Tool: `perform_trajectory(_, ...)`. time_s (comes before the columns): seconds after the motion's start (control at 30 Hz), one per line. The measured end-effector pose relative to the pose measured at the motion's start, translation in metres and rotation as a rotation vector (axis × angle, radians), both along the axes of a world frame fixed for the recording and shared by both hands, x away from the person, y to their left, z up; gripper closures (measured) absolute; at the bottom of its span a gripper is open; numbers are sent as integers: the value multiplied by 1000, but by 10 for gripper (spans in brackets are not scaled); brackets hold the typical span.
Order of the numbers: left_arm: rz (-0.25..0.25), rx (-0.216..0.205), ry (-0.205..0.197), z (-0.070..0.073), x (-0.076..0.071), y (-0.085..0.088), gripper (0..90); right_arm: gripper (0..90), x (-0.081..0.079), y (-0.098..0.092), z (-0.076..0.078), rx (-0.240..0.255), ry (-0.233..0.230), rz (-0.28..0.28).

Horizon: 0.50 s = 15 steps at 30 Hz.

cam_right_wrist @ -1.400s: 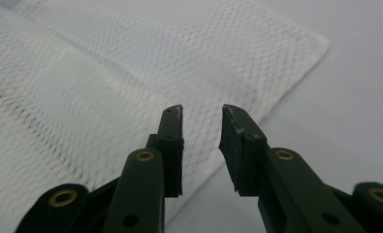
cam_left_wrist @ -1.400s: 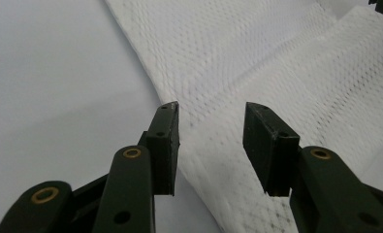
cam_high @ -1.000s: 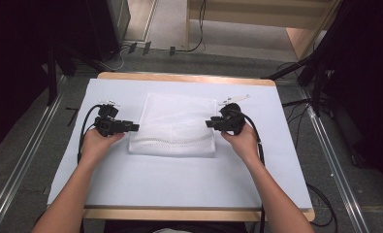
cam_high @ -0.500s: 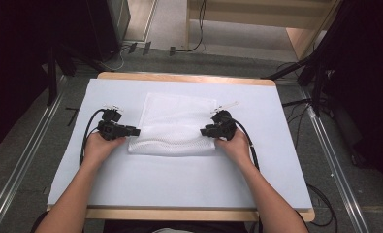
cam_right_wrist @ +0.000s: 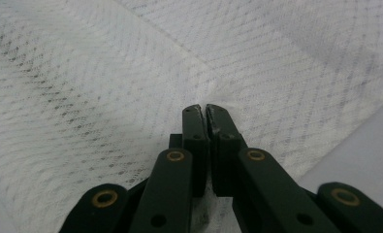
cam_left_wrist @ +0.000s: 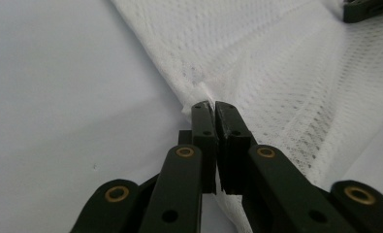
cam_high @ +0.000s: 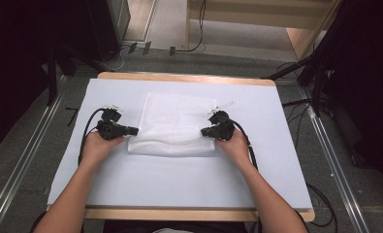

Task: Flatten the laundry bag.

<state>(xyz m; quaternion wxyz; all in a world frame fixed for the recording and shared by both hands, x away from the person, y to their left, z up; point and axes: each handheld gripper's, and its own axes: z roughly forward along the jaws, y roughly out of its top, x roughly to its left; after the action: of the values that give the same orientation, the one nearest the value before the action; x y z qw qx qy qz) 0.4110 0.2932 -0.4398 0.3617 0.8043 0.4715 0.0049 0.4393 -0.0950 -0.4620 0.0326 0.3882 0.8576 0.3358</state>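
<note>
White mesh cloth (cam_high: 172, 125), folded to a rough rectangle, lies flat at the middle of the surface (cam_high: 179, 179), which is covered by a pale sheet. Its far edge runs roughly parallel to the surface's far wooden edge and stops short of it; its near edge is a rounded fold, with a broad bare stretch of sheet between it and the person's side.

Left gripper (cam_high: 131, 131) sits at the cloth's near left corner, level with the sheet, pointing inward. In the left gripper view the gripper (cam_left_wrist: 213, 104) has its fingers (cam_left_wrist: 202, 121) drawn together, having just been closing, with the corner of the mesh pinched between the tips; the fabric gathers into small puckers there and fans away beyond it. To the left of that corner the sheet is bare.

Right gripper (cam_high: 204, 131) sits at the near right corner, pointing inward toward the left one. In the right gripper view the gripper (cam_right_wrist: 202, 108) also has its fingers (cam_right_wrist: 193, 124) brought together after just closing, tips buried in mesh, a fold of it caught between them; a crease runs off diagonally from the pinch point.

Both hands rest on the sheet outside the cloth's side edges. Open sheet remains on either flank and toward the near edge.
</note>
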Motion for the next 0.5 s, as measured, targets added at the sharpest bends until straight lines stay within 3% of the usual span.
perform_trajectory(0.13, -2, -14, -37, 8, -4, 2, 879, 888, -2, -1, 7, 21, -28, 1)
perform_trajectory(0.33, -4, -21, -49, 14, -9, 2, 879, 888, -7, -3, 19, 63, -57, 3)
perform_trajectory(0.5, -15, -48, -82, 26, -17, 3, 881, 888, -15, -7, 30, 87, -78, 11)
